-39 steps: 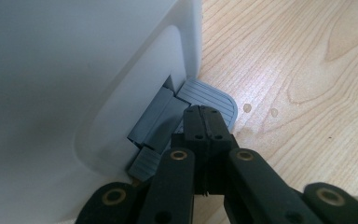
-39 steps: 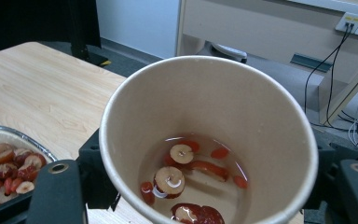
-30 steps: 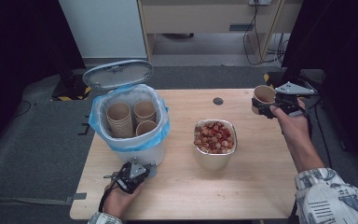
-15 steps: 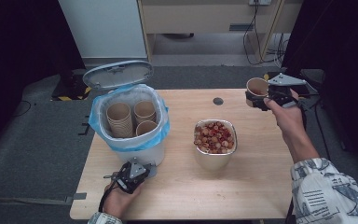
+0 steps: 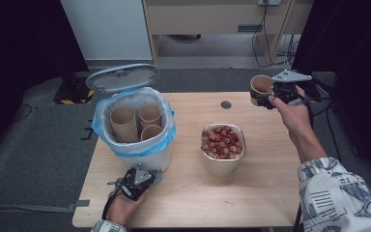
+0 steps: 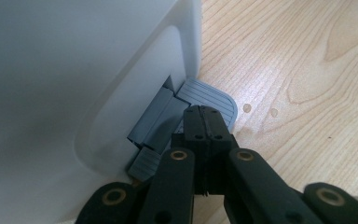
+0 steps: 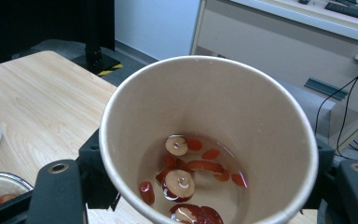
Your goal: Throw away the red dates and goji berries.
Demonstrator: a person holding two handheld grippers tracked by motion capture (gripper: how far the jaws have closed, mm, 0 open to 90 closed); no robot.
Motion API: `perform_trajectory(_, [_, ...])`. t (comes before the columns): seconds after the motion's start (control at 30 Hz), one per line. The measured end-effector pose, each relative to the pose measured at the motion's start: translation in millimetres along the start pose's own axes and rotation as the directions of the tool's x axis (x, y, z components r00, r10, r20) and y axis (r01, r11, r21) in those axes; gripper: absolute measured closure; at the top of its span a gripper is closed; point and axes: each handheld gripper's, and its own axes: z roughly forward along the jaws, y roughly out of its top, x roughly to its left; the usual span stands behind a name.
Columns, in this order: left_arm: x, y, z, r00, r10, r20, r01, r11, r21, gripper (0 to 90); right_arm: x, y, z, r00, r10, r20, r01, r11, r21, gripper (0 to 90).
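The cup (image 5: pixel 262 85) hangs in the air over the far right corner of the desk (image 5: pixel 270 193), clamped at its sides by the right gripper (image 5: pixel 265 99), whose fingers (image 7: pixel 56 196) are closed on its wall. I'd say it wants carrying level and slow, since there is liquid in it, and tipping only once it is squarely over the steel bowl (image 5: pixel 223 145) or the bin (image 5: pixel 135 125), whichever it is meant for. It is a plain brown paper cup (image 7: pixel 205 140), pale inside, with a little clear liquid and some red date pieces at the bottom. At the near left the left gripper (image 6: pixel 206 116), fingers pinched together on nothing, presses on the bin's grey pedal (image 6: pixel 209 95); the lid (image 5: pixel 121 77) stands open.
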Motion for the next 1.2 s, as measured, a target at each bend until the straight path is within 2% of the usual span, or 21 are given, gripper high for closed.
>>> perform_trajectory(0.27, [-0.1,0.1,0.0,1.0,0.002,-0.001,-0.002,1.0,0.001,89.7,3.9,3.4,0.1,0.9997,-0.022,-0.006,0.022,1.0,0.007,28.1])
perform_trajectory(0.5, [-0.2,0.1,0.0,1.0,0.002,-0.001,-0.002,1.0,0.001,89.7,18.5,9.7,4.9,0.9974,-0.058,-0.043,0.058,0.998,-0.004,28.1])
perform_trajectory(0.7, [-0.1,0.1,0.0,1.0,0.001,-0.001,-0.001,1.0,0.001,89.7,15.5,16.9,1.7,0.9984,-0.049,-0.029,0.049,0.999,-0.011,28.1])
perform_trajectory(0.8, [-0.2,0.2,0.0,1.0,0.001,-0.001,-0.001,1.0,0.001,89.7,19.9,19.1,1.6,0.9975,-0.055,-0.044,0.054,0.998,-0.019,28.1])
perform_trajectory(0.83, [-0.2,0.2,0.0,1.0,0.001,-0.002,-0.001,1.0,0.001,89.7,25.4,19.5,0.9,0.9952,-0.074,-0.064,0.073,0.997,-0.017,28.1])
perform_trajectory(0.9, [-0.4,0.2,0.0,1.0,0.002,-0.003,-0.002,1.0,0.002,89.7,26.8,19.0,-1.4,0.9934,-0.087,-0.075,0.086,0.996,-0.013,28.1])
perform_trajectory(1.07, [-0.4,0.3,0.0,1.0,0.0,-0.001,0.0,1.0,0.001,89.7,20.7,19.4,-5.8,0.9965,-0.069,-0.046,0.069,0.998,-0.006,28.1])
perform_trajectory(1.2, [-0.2,0.2,0.0,1.0,0.0,-0.001,0.0,1.0,0.001,89.7,28.5,21.0,-3.7,0.9931,-0.085,-0.081,0.084,0.996,-0.014,28.1])
